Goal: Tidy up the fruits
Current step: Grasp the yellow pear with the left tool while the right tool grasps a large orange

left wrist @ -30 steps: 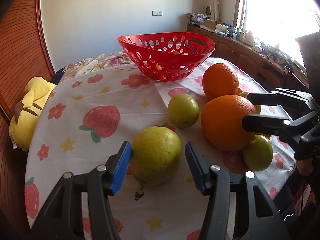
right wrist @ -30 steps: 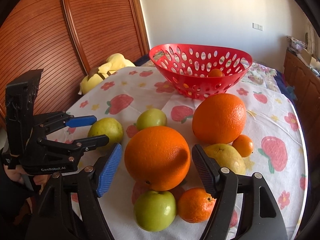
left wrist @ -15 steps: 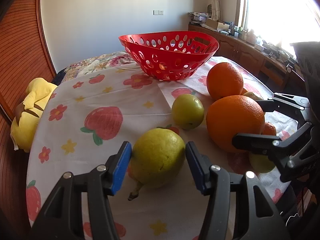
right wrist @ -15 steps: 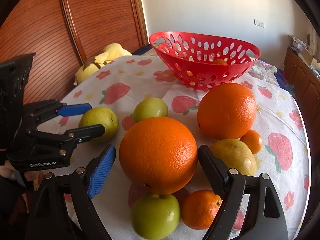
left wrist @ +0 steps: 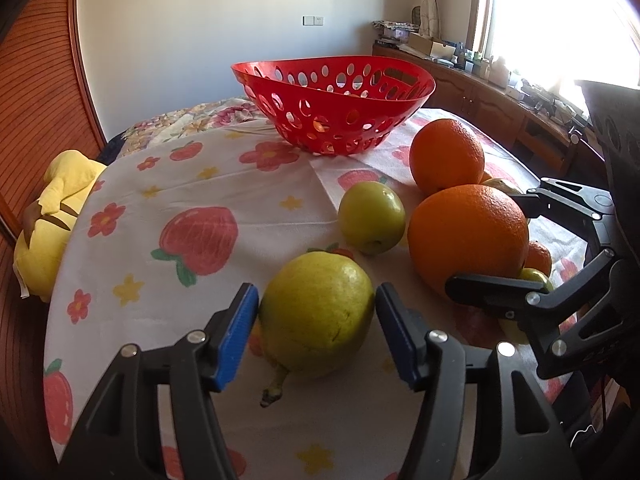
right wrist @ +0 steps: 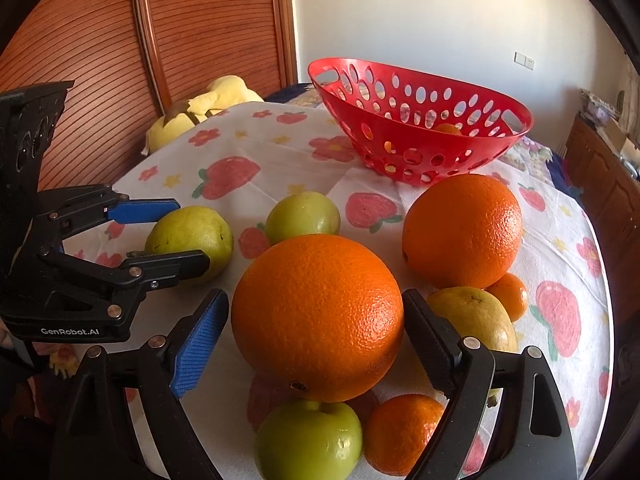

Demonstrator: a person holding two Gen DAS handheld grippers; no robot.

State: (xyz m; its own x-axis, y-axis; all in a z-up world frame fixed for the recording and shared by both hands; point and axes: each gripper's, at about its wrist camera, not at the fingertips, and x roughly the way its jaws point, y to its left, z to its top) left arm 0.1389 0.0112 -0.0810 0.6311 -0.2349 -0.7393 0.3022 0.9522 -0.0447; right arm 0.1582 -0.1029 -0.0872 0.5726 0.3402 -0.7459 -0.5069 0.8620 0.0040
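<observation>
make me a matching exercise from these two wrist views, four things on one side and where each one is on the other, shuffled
Things:
1. yellow-green pear
2. near big orange
3. red basket
4. yellow plush toy

Places:
A. at the far end of the tablecloth, a small orange fruit inside it
B. between the fingers of the left gripper
C. off the table's edge, by the wooden slatted door
D. between the fingers of the right gripper

Pairs: 1-B, 2-D, 3-A, 4-C

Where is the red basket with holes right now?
The red perforated plastic basket sits at the far end of the fruit-print tablecloth, behind the two large oranges; the right wrist view shows a small orange fruit inside.
</observation>
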